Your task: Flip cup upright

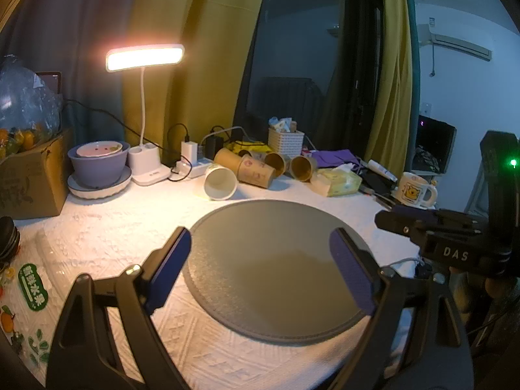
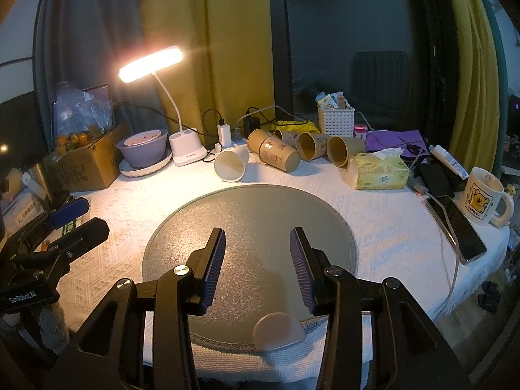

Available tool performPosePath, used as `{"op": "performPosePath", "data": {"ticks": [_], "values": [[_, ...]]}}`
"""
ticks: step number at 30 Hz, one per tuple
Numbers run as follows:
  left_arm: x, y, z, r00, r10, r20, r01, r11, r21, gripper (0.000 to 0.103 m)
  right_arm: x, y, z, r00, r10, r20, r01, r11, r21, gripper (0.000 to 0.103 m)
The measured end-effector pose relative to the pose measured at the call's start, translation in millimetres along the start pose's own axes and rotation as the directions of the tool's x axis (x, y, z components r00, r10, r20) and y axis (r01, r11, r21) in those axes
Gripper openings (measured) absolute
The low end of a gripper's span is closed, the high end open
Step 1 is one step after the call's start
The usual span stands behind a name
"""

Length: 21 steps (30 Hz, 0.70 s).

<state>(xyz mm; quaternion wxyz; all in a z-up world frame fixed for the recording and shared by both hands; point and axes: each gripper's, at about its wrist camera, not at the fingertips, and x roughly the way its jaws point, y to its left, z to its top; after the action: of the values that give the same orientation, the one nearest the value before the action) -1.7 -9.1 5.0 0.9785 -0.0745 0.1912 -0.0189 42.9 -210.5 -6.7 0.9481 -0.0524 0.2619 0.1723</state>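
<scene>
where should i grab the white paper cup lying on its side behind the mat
Grip the white paper cup across its side wall near the open rim, coming from the front. It lies tipped with its mouth toward the cameras, and brown cups crowd its right side. Both hand-held grippers are open.

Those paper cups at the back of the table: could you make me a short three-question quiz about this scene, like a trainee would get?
1. True or false: the white paper cup stands upright.
2. What lies under both open grippers, left gripper and right gripper?
A. a cardboard box
B. a round grey mat
C. a tissue pack
3. Fill in: the brown paper cups beside the white one lie on their ____.

Key:
1. False; it lies tipped over, mouth toward the cameras.
2. B, the round grey mat.
3. sides.
</scene>
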Motion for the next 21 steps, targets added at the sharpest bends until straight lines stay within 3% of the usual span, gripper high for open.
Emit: {"op": "performPosePath", "data": {"ticks": [21], "values": [[0.9, -6.1, -1.7, 1.000, -0.005, 0.004, 0.005, 1.000, 0.003, 0.088, 0.2, -0.7, -0.9, 1.000, 0.001, 0.000, -0.001, 1.000, 0.001, 0.044]]}}
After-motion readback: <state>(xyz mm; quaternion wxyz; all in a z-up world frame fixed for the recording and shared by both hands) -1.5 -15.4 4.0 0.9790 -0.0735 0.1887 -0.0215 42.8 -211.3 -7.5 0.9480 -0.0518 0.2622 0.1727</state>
